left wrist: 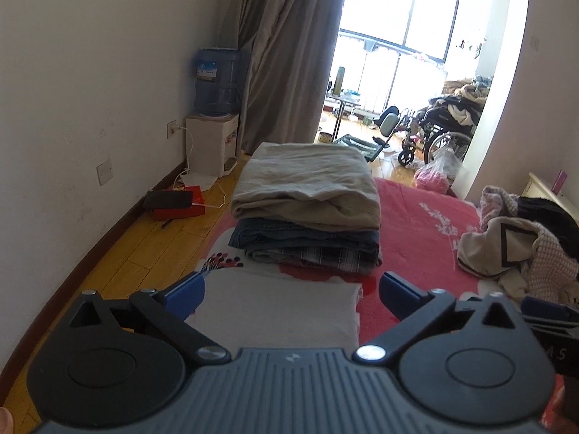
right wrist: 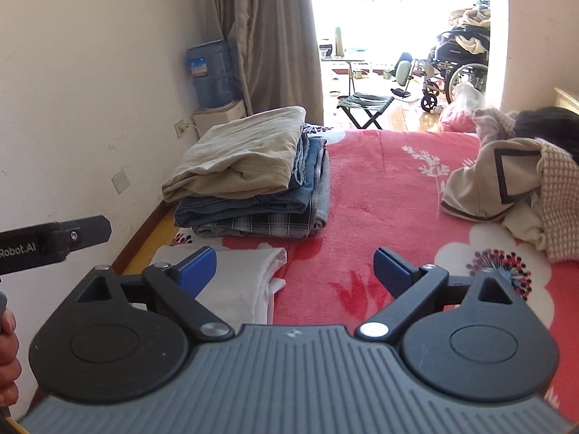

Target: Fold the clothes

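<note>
A folded white garment [left wrist: 275,311] [right wrist: 242,282] lies flat on the red flowered bedspread [left wrist: 416,231] [right wrist: 380,188], right under my left gripper [left wrist: 291,291], which is open and holds nothing. Just beyond it stands a stack of folded clothes [left wrist: 307,209] [right wrist: 249,181]: beige on top, jeans and plaid cloth below. My right gripper [right wrist: 295,271] is open over the bedspread, its left finger above the white garment's edge. A heap of unfolded clothes [left wrist: 517,242] [right wrist: 514,181] lies to the right.
The bed's left edge runs along a strip of wooden floor [left wrist: 119,253] and a white wall. A water dispenser [left wrist: 213,115] and a red box [left wrist: 177,206] stand by the wall. Beyond the bed are a folding stool [right wrist: 365,105] and a wheelchair [left wrist: 445,126].
</note>
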A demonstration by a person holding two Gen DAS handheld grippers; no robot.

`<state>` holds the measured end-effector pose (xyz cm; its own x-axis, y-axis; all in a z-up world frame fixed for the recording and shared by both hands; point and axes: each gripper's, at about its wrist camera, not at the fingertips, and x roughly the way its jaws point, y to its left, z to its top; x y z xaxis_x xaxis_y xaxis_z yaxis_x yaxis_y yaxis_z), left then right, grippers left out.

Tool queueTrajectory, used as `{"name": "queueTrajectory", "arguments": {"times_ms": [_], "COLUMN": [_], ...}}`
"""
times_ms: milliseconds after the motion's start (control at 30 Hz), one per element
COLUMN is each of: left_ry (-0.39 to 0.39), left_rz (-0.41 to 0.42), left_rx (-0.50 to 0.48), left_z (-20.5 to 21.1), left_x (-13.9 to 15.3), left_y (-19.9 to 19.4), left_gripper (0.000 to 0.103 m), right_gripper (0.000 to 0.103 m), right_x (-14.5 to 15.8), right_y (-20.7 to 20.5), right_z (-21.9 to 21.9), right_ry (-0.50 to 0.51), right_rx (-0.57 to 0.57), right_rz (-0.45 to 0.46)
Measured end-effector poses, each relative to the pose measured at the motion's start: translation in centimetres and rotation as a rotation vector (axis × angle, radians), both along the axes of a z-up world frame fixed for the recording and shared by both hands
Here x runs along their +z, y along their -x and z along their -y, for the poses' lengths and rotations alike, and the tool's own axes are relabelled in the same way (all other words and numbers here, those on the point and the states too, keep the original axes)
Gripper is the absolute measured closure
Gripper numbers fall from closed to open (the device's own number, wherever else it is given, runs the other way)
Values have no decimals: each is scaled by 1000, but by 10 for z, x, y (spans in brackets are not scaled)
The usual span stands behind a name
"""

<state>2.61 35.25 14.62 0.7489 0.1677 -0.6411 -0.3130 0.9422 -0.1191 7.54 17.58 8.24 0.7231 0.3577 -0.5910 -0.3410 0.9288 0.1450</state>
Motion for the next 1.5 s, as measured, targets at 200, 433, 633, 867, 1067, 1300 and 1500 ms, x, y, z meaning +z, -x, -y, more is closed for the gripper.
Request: {"name": "queueTrajectory", "arguments": {"times_ms": [200,433,633,867,1067,1300,1500], "left_ry": [-34,-23,-33,-30,-47,-66,-90], "left_rz": [-71,-118,-110,-115,-119,-134,-140], "left_rx": [18,42,101,118,115,112,116], "left_z": [21,43,46,52,54,51,47], "left_x": [-13,-14,-4,-3,-4,-7,-10], "left_y": [23,38,44,44,41,39,39], "left_gripper": [0,0,0,0,0,0,0], "right_gripper": [7,1,1,1,1,1,1], "right_x": [-6,3,10,5,2,0,2], "right_y": [20,38,44,41,45,50,51], "right_z": [4,16,25,27,23,17,8], "right_ry": [69,89,113,138,119,102,123], "right_rx": [-29,11,17,-2,8,21,39], "right_rz": [-18,25,45,36,16,-2,21]}}
